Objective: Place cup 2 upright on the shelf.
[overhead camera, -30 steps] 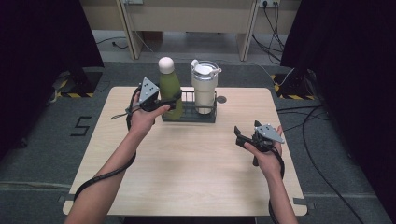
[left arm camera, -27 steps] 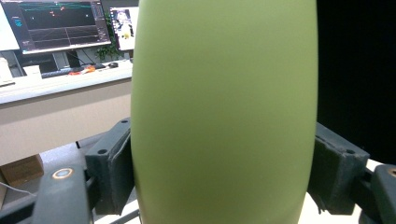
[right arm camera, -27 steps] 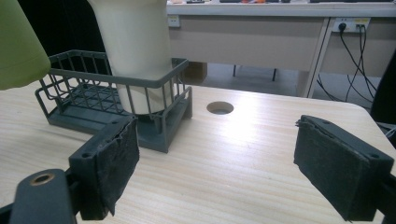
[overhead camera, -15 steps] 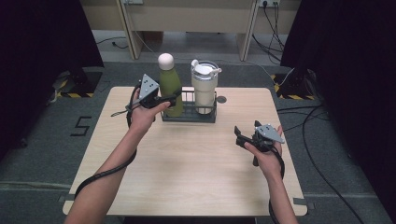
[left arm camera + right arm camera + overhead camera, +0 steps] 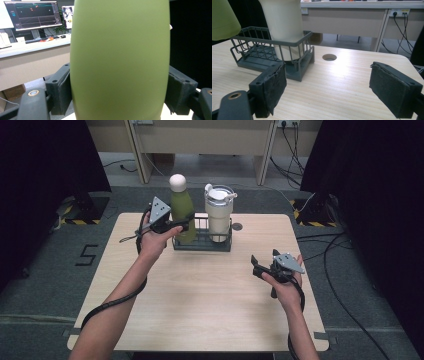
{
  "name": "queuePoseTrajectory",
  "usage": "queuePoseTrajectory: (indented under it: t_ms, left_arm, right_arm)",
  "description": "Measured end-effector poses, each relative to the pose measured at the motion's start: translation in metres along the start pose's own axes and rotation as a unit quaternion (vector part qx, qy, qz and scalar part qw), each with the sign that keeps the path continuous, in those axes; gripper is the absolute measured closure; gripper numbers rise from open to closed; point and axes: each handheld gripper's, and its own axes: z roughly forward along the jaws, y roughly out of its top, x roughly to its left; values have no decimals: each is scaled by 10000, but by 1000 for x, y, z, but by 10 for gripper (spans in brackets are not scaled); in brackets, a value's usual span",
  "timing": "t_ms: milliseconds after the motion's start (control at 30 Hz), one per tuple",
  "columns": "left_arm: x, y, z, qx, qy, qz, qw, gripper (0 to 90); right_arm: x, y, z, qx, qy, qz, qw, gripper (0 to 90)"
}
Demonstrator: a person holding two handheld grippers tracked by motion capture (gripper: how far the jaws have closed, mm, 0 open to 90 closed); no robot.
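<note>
High view: left hand-held gripper seemingly clamps green bottle; right hand-held gripper gapes apart.

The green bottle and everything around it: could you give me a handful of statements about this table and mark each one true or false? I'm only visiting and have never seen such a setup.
1. The left gripper is shut on the green bottle. True: in the left gripper view a pad presses each side of it.
2. The right gripper holds the white tumbler. False: its jaws stand open over the bare table, holding nothing.
3. The white tumbler stands in the dark wire basket. True.
4. The green bottle has a black cap. False: its cap is a pale round one.
5. There is a round hole in the table near the basket. True.
</note>
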Motion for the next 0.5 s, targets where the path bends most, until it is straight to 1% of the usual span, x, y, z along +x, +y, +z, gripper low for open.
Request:
queuePoseTrajectory:
  t_ms: [500]
  left_arm:
    - [5, 6, 5, -17, 60, -11, 10000, 214]
  right_arm:
    - [-1, 0, 0, -10, 1, 19, 10000, 145]
